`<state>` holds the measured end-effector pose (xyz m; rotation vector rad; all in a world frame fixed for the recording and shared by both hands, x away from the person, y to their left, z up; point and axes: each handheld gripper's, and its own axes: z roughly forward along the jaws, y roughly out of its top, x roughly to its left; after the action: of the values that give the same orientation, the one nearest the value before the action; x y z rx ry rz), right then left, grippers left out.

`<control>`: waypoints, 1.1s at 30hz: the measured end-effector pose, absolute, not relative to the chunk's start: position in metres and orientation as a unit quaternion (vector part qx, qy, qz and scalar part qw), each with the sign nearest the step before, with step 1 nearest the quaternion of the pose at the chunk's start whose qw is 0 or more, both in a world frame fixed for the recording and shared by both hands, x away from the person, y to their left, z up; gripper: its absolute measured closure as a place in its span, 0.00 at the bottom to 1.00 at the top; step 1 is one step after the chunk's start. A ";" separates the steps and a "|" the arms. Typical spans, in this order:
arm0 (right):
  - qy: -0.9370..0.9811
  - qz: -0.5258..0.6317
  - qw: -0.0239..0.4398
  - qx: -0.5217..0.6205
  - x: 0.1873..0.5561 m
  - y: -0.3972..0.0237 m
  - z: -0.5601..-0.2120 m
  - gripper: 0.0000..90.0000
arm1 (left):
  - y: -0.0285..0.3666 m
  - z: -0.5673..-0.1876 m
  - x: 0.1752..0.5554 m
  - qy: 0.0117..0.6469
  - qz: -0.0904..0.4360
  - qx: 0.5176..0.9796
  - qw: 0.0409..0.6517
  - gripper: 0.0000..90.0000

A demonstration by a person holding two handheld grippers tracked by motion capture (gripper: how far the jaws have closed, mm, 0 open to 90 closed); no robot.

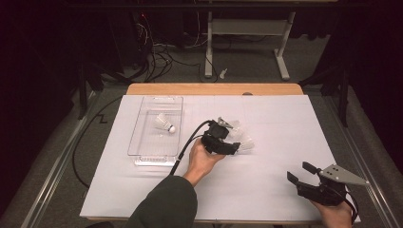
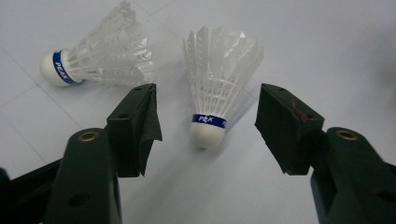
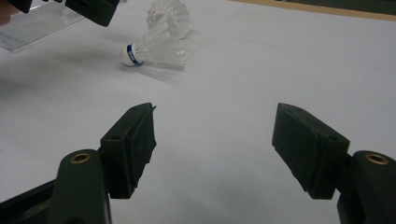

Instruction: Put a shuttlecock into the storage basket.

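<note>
A: Mid-table, the left gripper (image 1: 236, 140) hangs over two shuttlecocks on the white sheet (image 1: 266, 190), jaws spread and gripping nothing. From the left gripper view, the nearer shuttlecock (image 2: 212, 98) lies between the pads, cork toward the camera, touching neither.

B: And the second shuttlecock (image 2: 95, 58)?

A: At ten o'clock from the first, on its side, cork pointing left, just outside the left jaw. A third shuttlecock (image 1: 164, 123) lies in the clear tray (image 1: 142, 142), at nine o'clock from the left gripper.

B: How much room is there around them?

A: Open sheet lies at three and six o'clock from the pair. The tray's long wall stands near on the nine o'clock side, and the table's wooden edge (image 1: 214, 89) runs at twelve, well apart.

B: The right gripper (image 1: 300, 173)?

A: Parked near the sheet's lower right corner, jaws wide, nothing between them, bare sheet ahead. The right gripper view catches a shuttlecock's blue-banded cork at eleven o'clock, and the left gripper's black tip above it; the high view blurs that band.
</note>
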<state>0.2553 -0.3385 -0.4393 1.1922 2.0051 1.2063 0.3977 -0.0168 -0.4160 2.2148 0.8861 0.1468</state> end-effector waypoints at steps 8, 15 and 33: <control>0.739 0.444 0.255 0.439 0.255 -0.339 -0.439 0.34 | -0.024 -0.419 0.403 0.339 0.042 0.873 0.349 0.45; 0.739 0.444 0.255 0.439 0.255 -0.339 -0.439 0.34 | -0.031 -0.421 0.407 0.336 0.037 0.882 0.330 0.45; 0.740 0.443 0.255 0.437 0.255 -0.339 -0.440 0.34 | -0.044 -0.434 0.413 0.332 0.037 0.898 0.286 0.52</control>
<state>0.2555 -0.3385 -0.4395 1.1879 2.0103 1.2034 0.4132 -0.0443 -0.4336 2.3998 0.8876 0.0992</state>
